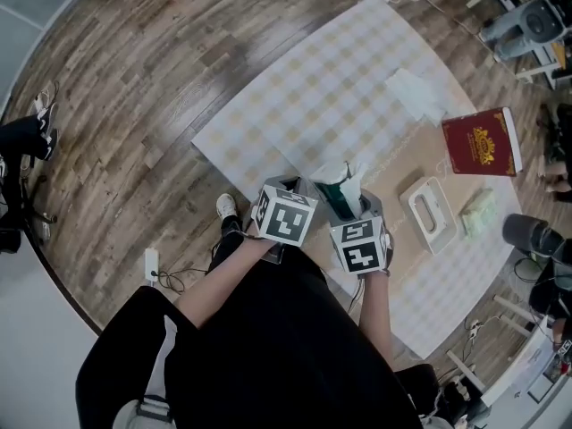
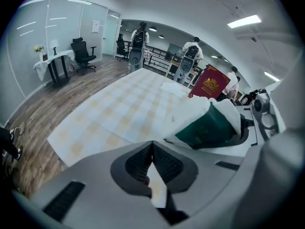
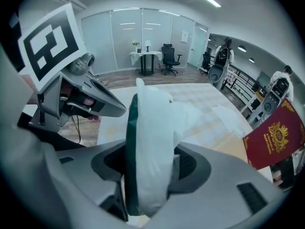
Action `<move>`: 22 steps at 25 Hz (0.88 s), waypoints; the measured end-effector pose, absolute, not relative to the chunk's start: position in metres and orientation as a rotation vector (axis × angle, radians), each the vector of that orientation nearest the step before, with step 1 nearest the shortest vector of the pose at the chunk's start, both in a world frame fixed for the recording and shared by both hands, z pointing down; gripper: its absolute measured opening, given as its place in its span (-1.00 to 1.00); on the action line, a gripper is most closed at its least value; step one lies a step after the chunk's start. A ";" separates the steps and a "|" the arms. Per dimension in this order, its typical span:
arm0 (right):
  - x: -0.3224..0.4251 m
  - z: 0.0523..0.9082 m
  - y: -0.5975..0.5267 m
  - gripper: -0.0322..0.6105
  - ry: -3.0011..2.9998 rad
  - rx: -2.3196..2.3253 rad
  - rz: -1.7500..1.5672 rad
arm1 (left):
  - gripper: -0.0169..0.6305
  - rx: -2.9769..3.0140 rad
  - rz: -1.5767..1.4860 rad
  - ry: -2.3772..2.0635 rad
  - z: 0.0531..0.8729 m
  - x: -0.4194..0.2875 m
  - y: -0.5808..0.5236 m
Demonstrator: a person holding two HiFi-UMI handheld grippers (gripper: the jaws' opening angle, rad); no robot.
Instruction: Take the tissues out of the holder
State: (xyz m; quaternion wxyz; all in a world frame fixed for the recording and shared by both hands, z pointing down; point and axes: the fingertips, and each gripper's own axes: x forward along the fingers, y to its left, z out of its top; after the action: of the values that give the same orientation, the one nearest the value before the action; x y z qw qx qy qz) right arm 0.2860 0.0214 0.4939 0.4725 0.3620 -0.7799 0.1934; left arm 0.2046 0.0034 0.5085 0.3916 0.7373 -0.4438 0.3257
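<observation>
Checked tablecloth point(image 1: 304, 88) spans the table, and the white holder point(image 1: 427, 214) lies on it at three o'clock from my grippers. The green-and-white tissue pack point(image 3: 143, 137) is clamped in my right gripper point(image 3: 150, 168), clear of the holder, so I judge extraction done. My left gripper point(image 2: 152, 149) is closed on nothing. Next move: set the pack down on bare cloth.

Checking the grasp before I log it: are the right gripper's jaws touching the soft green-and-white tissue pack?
Touching. The right gripper view shows the right gripper with both jaws pressed against opposite sides of the soft green-and-white tissue pack, which stands between them.
</observation>
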 end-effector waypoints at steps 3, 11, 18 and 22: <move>0.260 0.497 0.020 -0.12 -1.890 0.895 0.524 | -0.92 1.857 0.799 -1.145 0.507 0.178 0.001; 0.206 0.504 0.017 -0.12 -1.795 1.034 0.735 | -0.92 1.860 0.770 -1.141 0.504 0.102 0.001; 0.149 0.503 0.014 -0.12 -1.769 1.063 0.779 | -0.92 1.887 0.767 -1.091 0.504 0.045 0.001; 0.112 0.504 0.011 -0.12 -1.757 1.068 0.797 | -0.92 1.900 0.775 -1.065 0.504 0.012 0.000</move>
State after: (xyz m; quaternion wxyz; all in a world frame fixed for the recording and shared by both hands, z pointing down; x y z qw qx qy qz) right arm 0.1119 0.0113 0.5037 0.4512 0.4322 -0.7111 0.3224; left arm 0.0121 0.0003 0.5038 0.4032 0.7521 -0.4216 0.3066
